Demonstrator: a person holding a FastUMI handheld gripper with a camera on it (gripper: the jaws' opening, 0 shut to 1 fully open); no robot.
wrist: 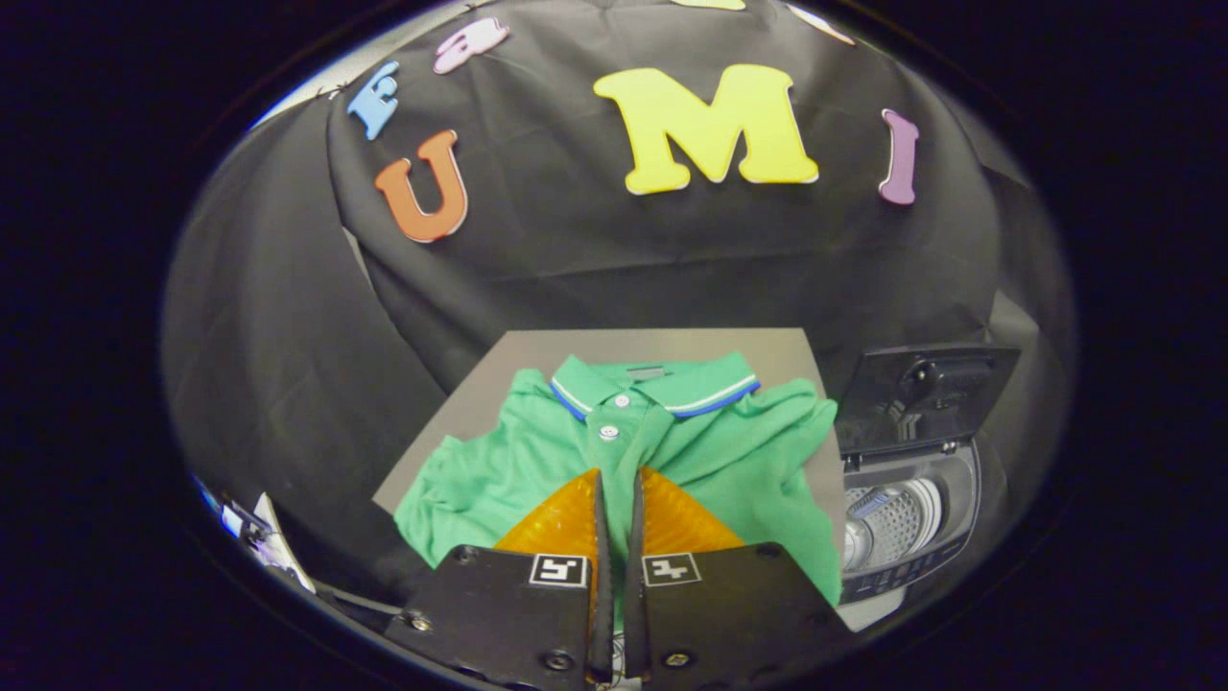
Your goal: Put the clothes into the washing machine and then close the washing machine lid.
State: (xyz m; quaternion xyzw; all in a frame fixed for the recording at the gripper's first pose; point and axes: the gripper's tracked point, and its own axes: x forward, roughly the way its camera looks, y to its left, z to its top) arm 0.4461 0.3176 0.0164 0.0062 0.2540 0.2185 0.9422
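Green polo shirt point(672, 451) under nearly-closed hand-held gripper point(617, 472)

Claw point(617, 477) fingers nearly closed together

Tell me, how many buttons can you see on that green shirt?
2: both on the green polo shirt placket, just below the collar, beyond the nearly closed gripper. More may be hidden behind the fingers.

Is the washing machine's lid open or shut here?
Open. The lid stands raised behind the washing machine, baring its drum, beside the green shirt. The gripper is nearly closed.
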